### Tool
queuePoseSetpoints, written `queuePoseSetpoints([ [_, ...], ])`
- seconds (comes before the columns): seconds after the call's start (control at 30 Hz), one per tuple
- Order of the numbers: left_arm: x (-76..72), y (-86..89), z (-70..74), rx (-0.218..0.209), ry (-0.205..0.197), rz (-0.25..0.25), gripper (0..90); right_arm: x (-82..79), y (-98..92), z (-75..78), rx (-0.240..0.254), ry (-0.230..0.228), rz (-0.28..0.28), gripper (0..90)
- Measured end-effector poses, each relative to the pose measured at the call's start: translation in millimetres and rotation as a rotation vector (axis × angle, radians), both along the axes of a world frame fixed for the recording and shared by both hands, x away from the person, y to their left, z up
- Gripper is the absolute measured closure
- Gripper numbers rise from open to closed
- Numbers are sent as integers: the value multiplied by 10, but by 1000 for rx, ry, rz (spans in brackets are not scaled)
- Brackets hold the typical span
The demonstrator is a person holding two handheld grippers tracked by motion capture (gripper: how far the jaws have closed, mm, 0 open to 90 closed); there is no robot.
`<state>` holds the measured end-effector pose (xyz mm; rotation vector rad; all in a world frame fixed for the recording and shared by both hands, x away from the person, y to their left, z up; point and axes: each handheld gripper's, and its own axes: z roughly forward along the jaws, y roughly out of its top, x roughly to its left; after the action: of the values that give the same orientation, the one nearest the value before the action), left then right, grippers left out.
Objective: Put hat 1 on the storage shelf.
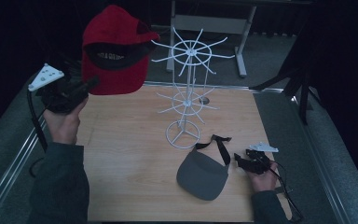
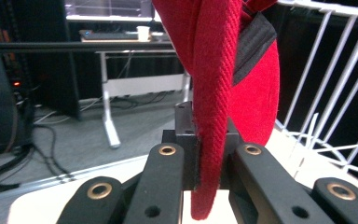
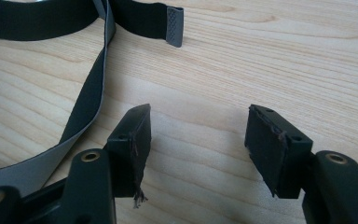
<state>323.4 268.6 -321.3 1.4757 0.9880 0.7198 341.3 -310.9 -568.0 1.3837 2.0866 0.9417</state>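
Pinching the red cap (image 1: 114, 51) in my left tongs (image 1: 91, 84); my right tongs (image 3: 198, 135) rest spread beside the grey visor (image 1: 203, 175).

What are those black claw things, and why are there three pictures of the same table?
A person holds a grabbing tool in each hand. One picture is taken from above; the other two come from small cameras riding on each claw. The left claw is shut on a red cap, lifted beside a white wire rack standing on the wooden table. The right claw is open and rests low over the table next to a grey visor with a black strap.
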Motion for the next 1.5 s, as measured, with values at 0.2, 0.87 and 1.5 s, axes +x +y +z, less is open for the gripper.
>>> queuePoseSetpoints([
  [0.2, -47, -2, 7, -13, -24, -27, 861, 0, 0, 0, 0, 0, 0, 407],
  [0.87, -165, -226, -680, 198, 27, 35, 857, 0, 0, 1, -1, 2, 1, 408],
  [1.5, -208, -134, -715, 176, 32, 14, 578, 0, 1, 0, -1, 1, 0, 407],
])
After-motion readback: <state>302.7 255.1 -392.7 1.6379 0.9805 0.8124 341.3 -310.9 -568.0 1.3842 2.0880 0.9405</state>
